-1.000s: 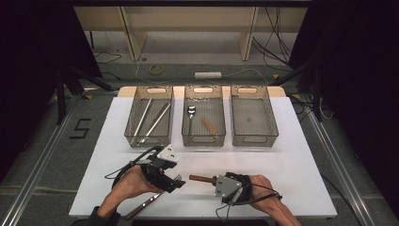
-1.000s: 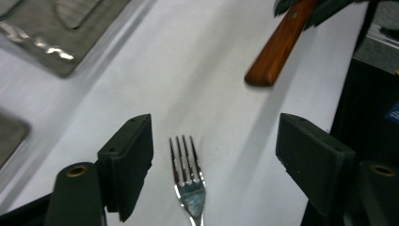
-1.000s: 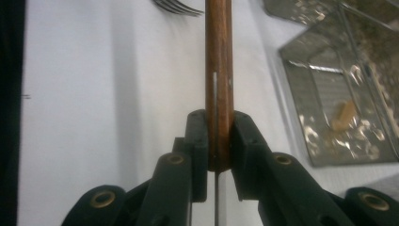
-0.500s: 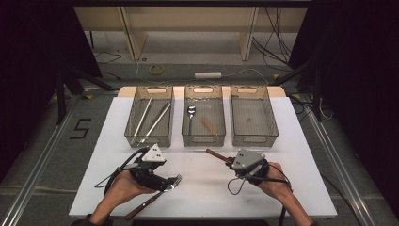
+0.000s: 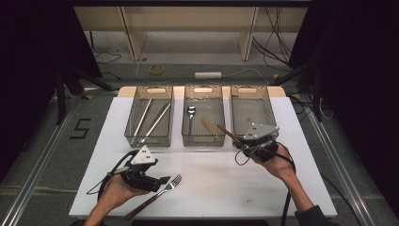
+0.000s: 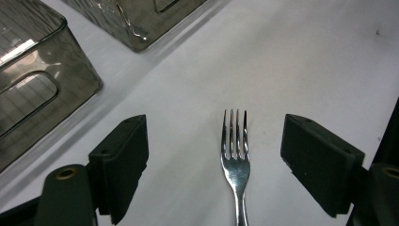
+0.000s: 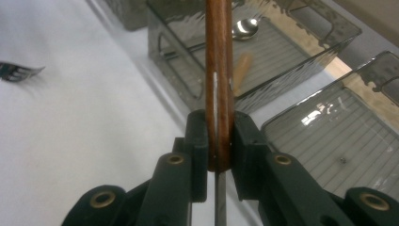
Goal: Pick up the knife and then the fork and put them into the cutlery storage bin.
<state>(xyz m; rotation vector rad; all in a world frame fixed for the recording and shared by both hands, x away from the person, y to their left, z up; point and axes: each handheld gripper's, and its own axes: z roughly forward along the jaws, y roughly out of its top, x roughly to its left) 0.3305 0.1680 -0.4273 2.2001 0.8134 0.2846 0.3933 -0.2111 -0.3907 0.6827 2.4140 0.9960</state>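
High view: a person is working at a white table (image 5: 291,188) w/ a gripper in each hand. Three clear bins are sitting in a row at the far edge. The left bin (image 5: 129,134) is holding two long metal rods (image 5: 149,118); the middle bin (image 5: 188,139) is holding a spoon (image 5: 190,113) and a short wooden piece (image 5: 209,125); the right bin (image 5: 270,110) is lying beside them.

Right gripper (image 5: 244,142): it is hovering at the near left corner of the right bin, clenched on a wood-handled utensil (image 5: 229,133). The handle is sticking out toward the middle bin, its tip over the gap between the middle and right bins. Right gripper view: the jaws are pinching the brown handle (image 7: 218,70) edge-on, w/ a thin metal strip showing along it and below the pads; what kind of utensil it is cannot be told.

Left gripper (image 5: 164,180): it is resting low near the table's front edge, left of centre, released, jaws having just been opening. A fork (image 5: 162,190) w/ a wooden handle is lying flat on the table, tines pointing toward the bins. Left gripper view: the fork's tines (image 6: 235,136) are lying between the two spread pads (image 6: 123,165), touching neither; the fork is well apart from the bins.
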